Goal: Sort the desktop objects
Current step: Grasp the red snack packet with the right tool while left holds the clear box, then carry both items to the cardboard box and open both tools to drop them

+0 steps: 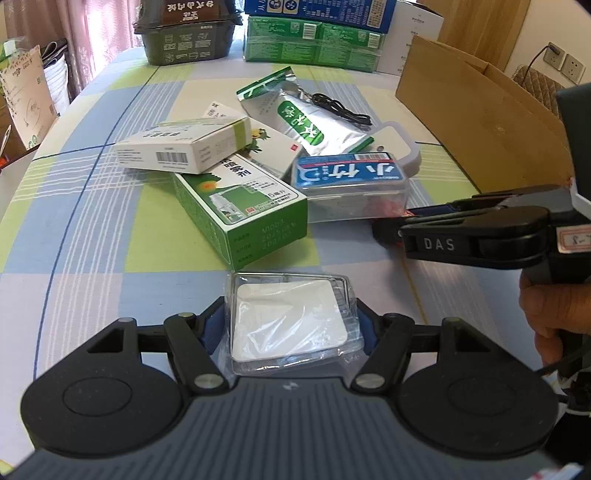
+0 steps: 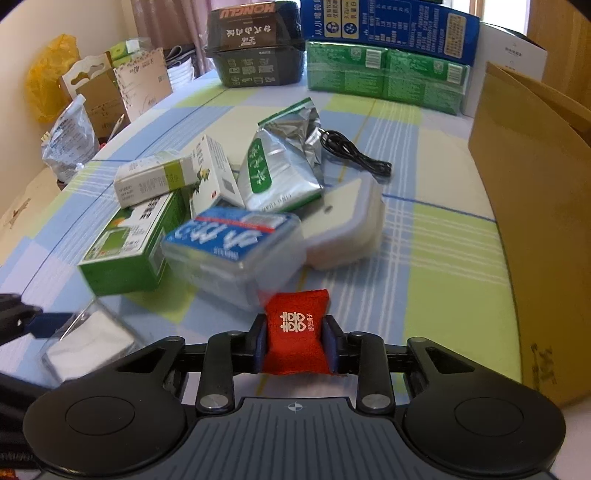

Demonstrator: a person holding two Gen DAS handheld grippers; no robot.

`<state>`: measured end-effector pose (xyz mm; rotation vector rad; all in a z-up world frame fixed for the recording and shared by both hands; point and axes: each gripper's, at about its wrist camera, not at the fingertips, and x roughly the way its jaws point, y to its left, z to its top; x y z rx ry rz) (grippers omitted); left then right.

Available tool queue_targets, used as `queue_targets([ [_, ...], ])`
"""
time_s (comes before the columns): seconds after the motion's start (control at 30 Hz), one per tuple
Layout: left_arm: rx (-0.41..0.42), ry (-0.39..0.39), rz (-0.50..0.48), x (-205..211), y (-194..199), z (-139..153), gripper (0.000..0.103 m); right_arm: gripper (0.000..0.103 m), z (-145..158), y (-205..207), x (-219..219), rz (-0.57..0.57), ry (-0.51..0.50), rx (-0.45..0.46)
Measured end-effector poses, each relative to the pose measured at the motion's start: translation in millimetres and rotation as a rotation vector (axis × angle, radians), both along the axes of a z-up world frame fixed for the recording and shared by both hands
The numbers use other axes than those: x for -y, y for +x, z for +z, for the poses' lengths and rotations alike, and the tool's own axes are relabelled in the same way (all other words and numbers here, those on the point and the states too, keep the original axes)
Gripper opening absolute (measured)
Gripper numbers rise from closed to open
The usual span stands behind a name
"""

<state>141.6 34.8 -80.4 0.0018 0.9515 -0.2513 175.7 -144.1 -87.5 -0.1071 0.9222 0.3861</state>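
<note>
My left gripper (image 1: 291, 325) is shut on a clear plastic packet with a white pad inside (image 1: 291, 321), near the table's front. My right gripper (image 2: 295, 343) is shut on a small red pouch with a white emblem (image 2: 295, 332); the blue pads press both its sides. In the left wrist view the right gripper (image 1: 391, 225) comes in from the right, just in front of the clear tub with a blue label (image 1: 351, 184). Behind lies a pile: a green box (image 1: 240, 206), a white box (image 1: 181, 147), a silver foil bag (image 1: 306, 110), a black cable (image 1: 340, 110) and a white lidded container (image 2: 351, 221).
An open brown cardboard box (image 2: 524, 206) stands along the right side. At the back are green cartons (image 2: 384, 74), a blue carton (image 2: 388, 26) and a dark food tub (image 2: 258, 48). Bags and cardboard (image 2: 92, 96) crowd the left edge. A hand (image 1: 554, 310) holds the right gripper.
</note>
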Motion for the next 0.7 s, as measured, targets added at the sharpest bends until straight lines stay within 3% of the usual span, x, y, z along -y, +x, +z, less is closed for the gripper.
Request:
queue_targets([
  [0.4,0.026,-0.01,-0.082,21,-37,4,0.065,0.027,20,-64,36,-0.061,0.037,0.012],
  [0.7,0.053,0.015,-0.102,30,-46,15,0.064,0.027,37,-82,54,-0.114,0.089,0.06],
])
